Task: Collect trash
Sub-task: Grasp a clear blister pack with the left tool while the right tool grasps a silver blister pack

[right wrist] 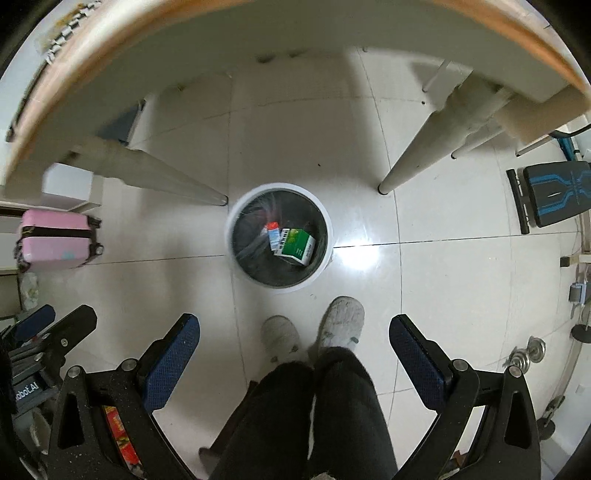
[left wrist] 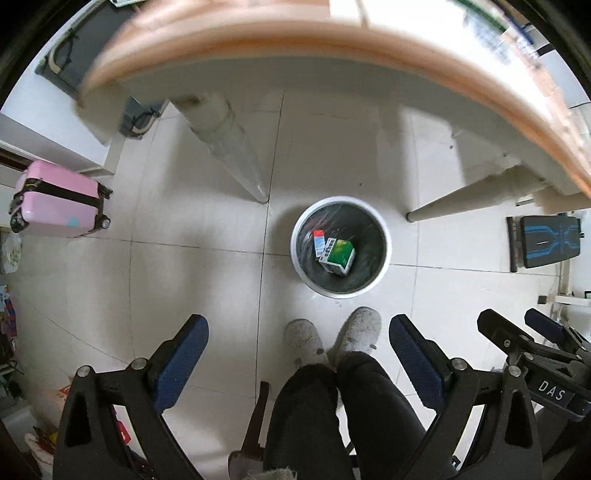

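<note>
A white round bin [left wrist: 384,254] [right wrist: 236,258] with a dark liner stands on the tiled floor below both grippers. Inside lie a green carton [left wrist: 339,254] [right wrist: 297,243] and a small red-topped box [left wrist: 319,242] [right wrist: 274,234]. My left gripper [left wrist: 298,332] hangs high above the floor, open, with nothing between its blue pads. My right gripper [right wrist: 294,330] is open and empty too, at about the same height. The right gripper's frame [left wrist: 532,343] shows at the lower right of the left wrist view. The left one [right wrist: 51,332] shows at the lower left of the right wrist view.
A wooden-edged table [left wrist: 258,33] [right wrist: 480,14] overhangs the top, its pale legs [left wrist: 236,155] [right wrist: 428,147] flanking the bin. The person's slippered feet [left wrist: 332,336] [right wrist: 314,328] stand just before the bin. A pink suitcase [left wrist: 59,199] [right wrist: 55,236] sits left, a black-and-blue bench [left wrist: 546,240] [right wrist: 554,192] right.
</note>
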`<state>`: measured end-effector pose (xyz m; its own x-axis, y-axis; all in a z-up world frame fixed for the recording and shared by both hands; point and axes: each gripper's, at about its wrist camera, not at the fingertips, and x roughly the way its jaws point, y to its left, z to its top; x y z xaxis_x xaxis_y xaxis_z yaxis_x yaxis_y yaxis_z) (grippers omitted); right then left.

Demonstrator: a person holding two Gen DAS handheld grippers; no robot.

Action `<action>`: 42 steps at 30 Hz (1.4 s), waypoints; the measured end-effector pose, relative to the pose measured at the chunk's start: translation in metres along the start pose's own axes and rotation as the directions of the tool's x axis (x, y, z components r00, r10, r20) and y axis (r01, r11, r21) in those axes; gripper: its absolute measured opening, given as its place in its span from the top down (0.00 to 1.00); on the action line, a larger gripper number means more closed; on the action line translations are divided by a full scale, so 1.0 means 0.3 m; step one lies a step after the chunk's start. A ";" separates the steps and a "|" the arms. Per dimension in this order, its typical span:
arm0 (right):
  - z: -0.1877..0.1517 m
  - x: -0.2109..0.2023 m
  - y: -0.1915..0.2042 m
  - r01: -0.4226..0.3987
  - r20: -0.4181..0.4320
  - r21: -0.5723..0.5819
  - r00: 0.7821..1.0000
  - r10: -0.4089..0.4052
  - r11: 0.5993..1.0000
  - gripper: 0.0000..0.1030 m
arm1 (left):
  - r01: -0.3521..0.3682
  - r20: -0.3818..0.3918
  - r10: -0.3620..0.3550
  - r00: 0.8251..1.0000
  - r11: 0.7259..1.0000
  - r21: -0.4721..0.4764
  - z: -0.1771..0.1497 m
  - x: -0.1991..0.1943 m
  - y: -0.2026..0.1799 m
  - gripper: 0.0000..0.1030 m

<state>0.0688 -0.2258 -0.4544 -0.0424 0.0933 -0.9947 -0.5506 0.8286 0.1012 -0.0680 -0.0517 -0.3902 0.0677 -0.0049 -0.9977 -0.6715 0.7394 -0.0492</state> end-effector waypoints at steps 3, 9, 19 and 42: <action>-0.027 -0.157 0.012 -0.023 0.024 0.002 0.999 0.023 1.000 0.00 | 0.000 0.029 0.000 1.000 1.000 0.002 -0.009 -0.127 0.001 0.03; -0.018 -0.431 0.016 -0.098 0.089 0.017 0.991 0.096 0.995 0.00 | -0.032 0.108 0.031 0.994 0.999 0.009 0.026 -0.324 -0.026 0.03; 0.353 -0.683 -0.254 -0.159 0.208 0.180 0.971 0.121 0.971 0.00 | -0.082 0.188 0.075 0.979 0.996 0.027 0.366 -0.412 -0.210 0.03; 1.315 -0.403 -0.604 -0.086 0.083 0.172 0.994 0.073 0.981 0.18 | -0.051 -0.027 0.054 0.998 0.994 0.096 0.944 0.006 -0.586 0.35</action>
<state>0.5026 -0.1694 -0.3462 -0.0132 0.1990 -0.9799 -0.3932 0.9000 0.1881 0.2592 0.0090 -0.3702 0.0116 0.0169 -0.9998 -0.5998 0.8001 0.0066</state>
